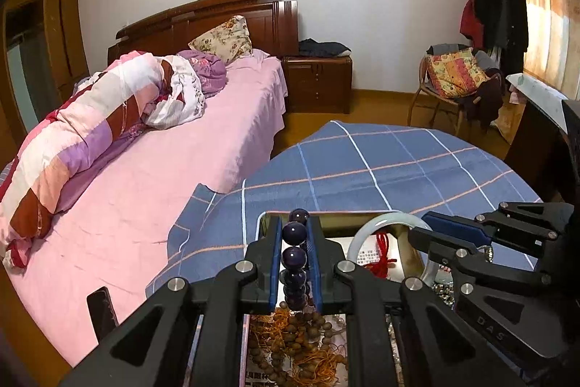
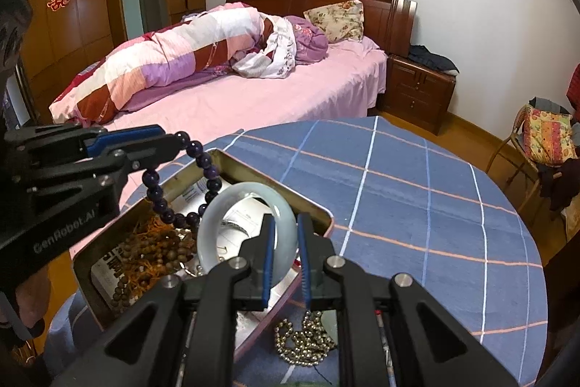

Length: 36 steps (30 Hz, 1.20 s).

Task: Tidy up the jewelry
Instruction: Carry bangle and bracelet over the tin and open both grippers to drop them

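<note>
My left gripper [image 1: 294, 234] is shut on a dark purple bead bracelet [image 1: 294, 256] and holds it above an open metal tin [image 2: 311, 205]; the bracelet also hangs from it in the right wrist view [image 2: 203, 165]. My right gripper [image 2: 284, 231] is shut on a pale jade bangle [image 2: 221, 209], held upright over the tin; the bangle shows in the left wrist view [image 1: 377, 223]. Brown wooden beads with orange cord [image 2: 152, 249] lie in the tin. A silver bead chain [image 2: 304, 340] lies on the cloth beside the tin.
The tin stands on a round table with a blue checked cloth [image 2: 417, 205]. A red cord [image 1: 380, 249] lies in the tin. A pink bed [image 1: 145, 187] stands to the left, a chair with a cushion [image 1: 453, 75] far right.
</note>
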Available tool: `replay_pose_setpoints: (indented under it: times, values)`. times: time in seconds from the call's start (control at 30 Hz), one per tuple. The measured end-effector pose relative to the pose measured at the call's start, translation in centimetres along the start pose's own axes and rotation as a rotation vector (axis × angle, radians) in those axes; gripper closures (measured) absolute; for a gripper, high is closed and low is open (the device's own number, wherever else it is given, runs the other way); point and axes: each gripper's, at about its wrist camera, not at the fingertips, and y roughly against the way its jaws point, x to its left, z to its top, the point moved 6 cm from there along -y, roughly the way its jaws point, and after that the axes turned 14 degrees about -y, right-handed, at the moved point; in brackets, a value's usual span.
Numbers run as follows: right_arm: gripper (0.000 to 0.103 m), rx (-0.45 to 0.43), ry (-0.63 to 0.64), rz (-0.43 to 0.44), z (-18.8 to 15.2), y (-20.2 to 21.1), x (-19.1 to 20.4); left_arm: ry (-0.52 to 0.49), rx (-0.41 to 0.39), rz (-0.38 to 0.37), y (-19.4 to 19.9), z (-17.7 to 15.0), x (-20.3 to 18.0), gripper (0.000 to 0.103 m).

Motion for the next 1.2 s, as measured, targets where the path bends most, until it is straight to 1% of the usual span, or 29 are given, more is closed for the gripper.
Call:
replay_pose_setpoints:
  times: [0.4,0.67,0.83,0.87,0.93,0.97,1.0,1.03,1.07,1.13,1.2]
  values:
    - [0.088,0.045,-0.009,-0.017,-0.6,-2.1,-0.3,-0.007,0.045,-0.003,-1.9,-1.0,-0.1,0.09]
    - [0.088,0.061,-0.029,-0.014,-0.5,-2.6,-0.6,-0.006,0.072,-0.003,-2.7,-1.6,-0.2,0.09]
    - [0.087,0.072,-0.033,-0.006,-0.7,-3.1,-0.7,0.009,0.103,-0.004,-3.2,-2.2,-0.1,0.088]
    - [0.087,0.069,-0.041,0.0,-0.7,-3.0,-0.8,0.006,0.105,-0.01,-3.2,-2.2,-0.2,0.085]
    - [0.081,0.064,-0.06,0.02,-0.6,-2.8,-1.0,0.006,0.102,0.0,-3.0,-2.2,-0.3,0.069]
    - [0.071,0.059,-0.064,0.022,-0.6,-2.6,-1.1,0.011,0.091,0.013,-2.7,-2.1,-0.2,0.05]
    - [0.061,0.051,-0.068,0.016,-0.6,-2.4,-1.3,0.016,0.076,0.025,-2.4,-2.1,0.0,0.033]
    - [0.059,0.045,-0.076,0.017,-0.5,-2.1,-1.5,0.022,0.061,0.034,-2.0,-2.0,0.1,0.029]
    - [0.057,0.043,-0.085,0.024,-0.5,-1.8,-1.8,0.028,0.042,0.035,-1.5,-1.8,0.1,0.028]
    - [0.056,0.031,-0.101,0.024,-0.5,-0.8,-2.6,0.029,0.039,0.025,-1.0,-1.8,-0.1,0.028]
    - [0.051,0.017,-0.117,0.014,-0.6,0.1,-3.7,0.036,0.038,0.036,-0.6,-2.1,-0.1,0.028]
